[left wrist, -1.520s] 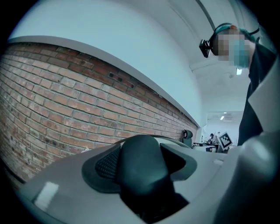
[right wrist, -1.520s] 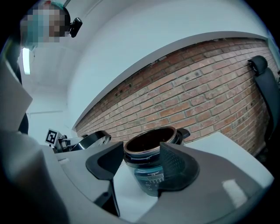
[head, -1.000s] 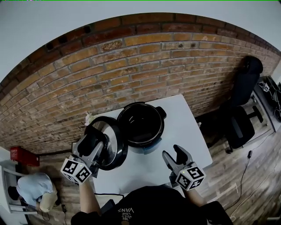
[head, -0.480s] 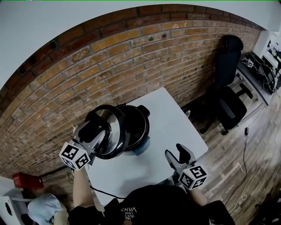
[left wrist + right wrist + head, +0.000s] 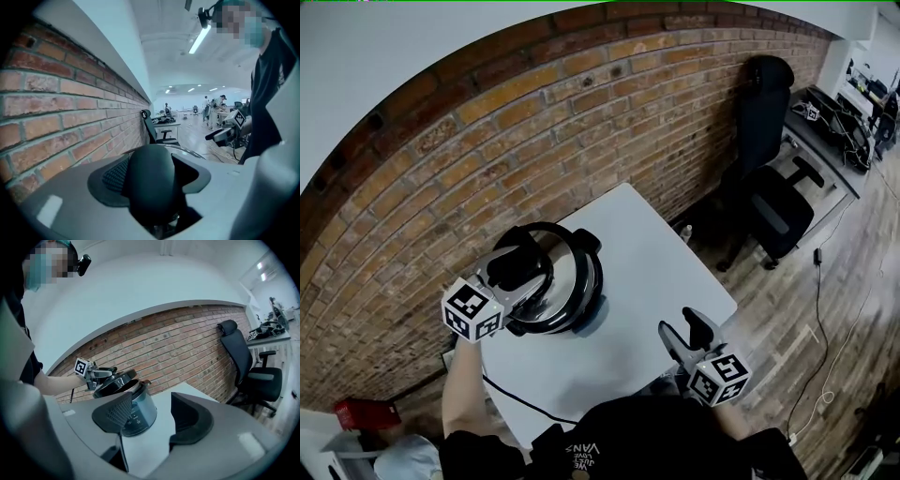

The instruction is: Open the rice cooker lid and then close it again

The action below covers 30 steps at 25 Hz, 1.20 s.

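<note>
The rice cooker (image 5: 594, 317) stands at the back left of the white table (image 5: 649, 274). Its round silver lid (image 5: 572, 277) with a black rim hangs tilted over the pot's mouth and hides most of it. My left gripper (image 5: 521, 270) is shut on the lid's black knob (image 5: 152, 180), which fills the space between its jaws. In the right gripper view the lid (image 5: 114, 381) slopes above the cooker (image 5: 136, 414), lifted on the left side. My right gripper (image 5: 688, 336) is open and empty at the table's near right edge, apart from the cooker.
A brick wall (image 5: 516, 150) runs right behind the table. A black office chair (image 5: 769, 187) stands to the right on the wooden floor, with desks beyond it. A black cable (image 5: 520, 403) hangs off the table's near left side.
My left gripper has carried the lid from beside the pot's left side over the pot's mouth, rolling it flatter. The open pot is now covered. My right gripper shifted slightly.
</note>
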Each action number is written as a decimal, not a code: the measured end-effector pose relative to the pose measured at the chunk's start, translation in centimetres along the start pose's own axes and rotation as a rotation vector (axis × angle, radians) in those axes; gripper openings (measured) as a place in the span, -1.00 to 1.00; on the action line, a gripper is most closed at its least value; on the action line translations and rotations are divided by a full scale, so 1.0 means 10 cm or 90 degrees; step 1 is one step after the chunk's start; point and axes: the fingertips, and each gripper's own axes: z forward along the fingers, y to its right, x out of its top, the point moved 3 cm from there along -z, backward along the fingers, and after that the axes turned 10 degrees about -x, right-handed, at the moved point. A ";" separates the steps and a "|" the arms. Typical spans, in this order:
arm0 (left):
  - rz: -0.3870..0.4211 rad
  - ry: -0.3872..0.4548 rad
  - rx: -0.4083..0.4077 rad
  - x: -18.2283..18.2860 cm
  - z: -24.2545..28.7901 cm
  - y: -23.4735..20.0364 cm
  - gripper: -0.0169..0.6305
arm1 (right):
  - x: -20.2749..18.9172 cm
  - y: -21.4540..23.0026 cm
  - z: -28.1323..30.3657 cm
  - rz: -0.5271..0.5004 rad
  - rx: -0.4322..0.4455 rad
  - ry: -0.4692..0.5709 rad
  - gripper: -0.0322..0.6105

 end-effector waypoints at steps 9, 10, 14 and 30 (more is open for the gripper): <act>0.049 -0.076 -0.094 -0.08 0.30 0.06 -0.08 | -0.02 0.18 -0.12 0.007 -0.034 0.002 -0.08; 0.052 -0.082 -0.102 -0.09 0.31 0.06 -0.08 | -0.02 0.19 -0.13 0.008 -0.036 0.003 -0.08; 0.068 -0.102 -0.134 -0.14 0.36 0.08 -0.08 | -0.02 0.19 -0.14 0.010 -0.039 0.005 -0.08; 0.087 -0.105 -0.215 -0.24 0.47 0.09 -0.08 | -0.10 0.18 -0.11 0.017 -0.046 -0.004 -0.08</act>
